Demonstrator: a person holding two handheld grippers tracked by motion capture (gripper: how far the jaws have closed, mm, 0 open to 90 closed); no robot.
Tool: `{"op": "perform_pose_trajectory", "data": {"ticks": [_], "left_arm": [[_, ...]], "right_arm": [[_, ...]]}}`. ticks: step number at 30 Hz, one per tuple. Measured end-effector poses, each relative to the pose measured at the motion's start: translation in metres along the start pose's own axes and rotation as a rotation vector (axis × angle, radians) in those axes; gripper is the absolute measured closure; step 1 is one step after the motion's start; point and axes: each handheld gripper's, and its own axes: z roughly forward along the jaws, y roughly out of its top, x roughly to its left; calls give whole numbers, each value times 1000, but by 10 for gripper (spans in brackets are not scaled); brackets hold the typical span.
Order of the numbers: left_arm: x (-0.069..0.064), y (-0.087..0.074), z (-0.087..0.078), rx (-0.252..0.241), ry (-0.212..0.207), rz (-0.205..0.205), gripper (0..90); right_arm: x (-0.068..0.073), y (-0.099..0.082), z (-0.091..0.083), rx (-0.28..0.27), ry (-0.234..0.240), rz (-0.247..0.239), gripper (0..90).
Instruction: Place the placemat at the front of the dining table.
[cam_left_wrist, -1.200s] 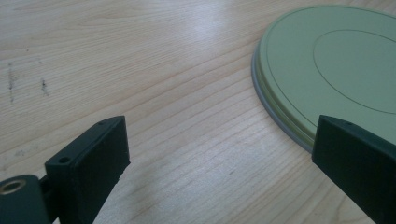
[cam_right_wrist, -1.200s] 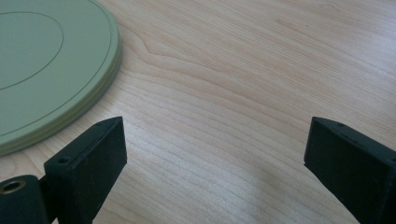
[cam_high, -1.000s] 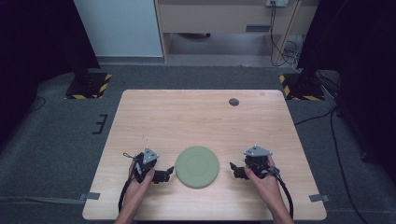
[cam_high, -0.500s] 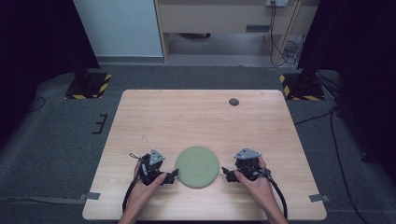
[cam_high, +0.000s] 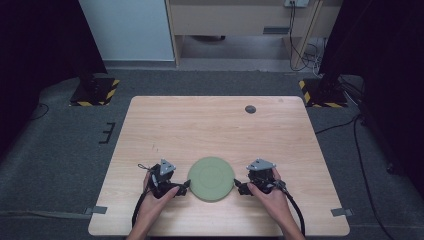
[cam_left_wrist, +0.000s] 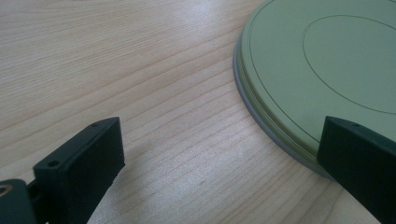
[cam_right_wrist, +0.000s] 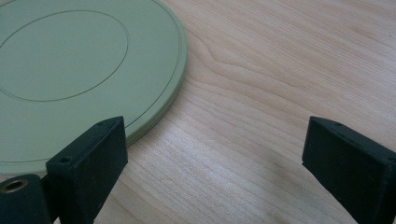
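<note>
A flat round green plate (cam_high: 211, 178) lies near the front edge of the wooden table (cam_high: 220, 127). My left gripper (cam_high: 183, 188) rests just left of it, held in a hand, jaws open. In the left gripper view the left gripper (cam_left_wrist: 219, 156) is spread wide, and its right-hand jaw sits at the rim of the plate (cam_left_wrist: 327, 60), where a grey edge shows beneath the green. My right gripper (cam_high: 239, 188) sits just right of the plate, also open. In the right gripper view the right gripper (cam_right_wrist: 217, 147) has its left-hand jaw over the edge of the plate (cam_right_wrist: 70, 70).
A small dark round spot (cam_high: 250, 109) marks the table's far right part. Bare wood stretches beyond the plate. Black-and-yellow striped bases (cam_high: 95, 90) stand on the grey floor behind the table's corners.
Both grippers have slid inward toward the plate, the right one more than the left. The plate has stayed put.
</note>
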Motion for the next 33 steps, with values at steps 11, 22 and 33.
{"op": "perform_pose_trajectory", "data": {"ticks": [11,22,33], "left_arm": [[2,0,2,4,21,-5,0],[5,5,9,-11,77,-1,0],[0,4,4,-8,57,-7,26]], "right_arm": [[5,2,5,12,-8,2,63],[3,4,9,3,-50,24,41],[6,3,8,15,-57,12,69]]}}
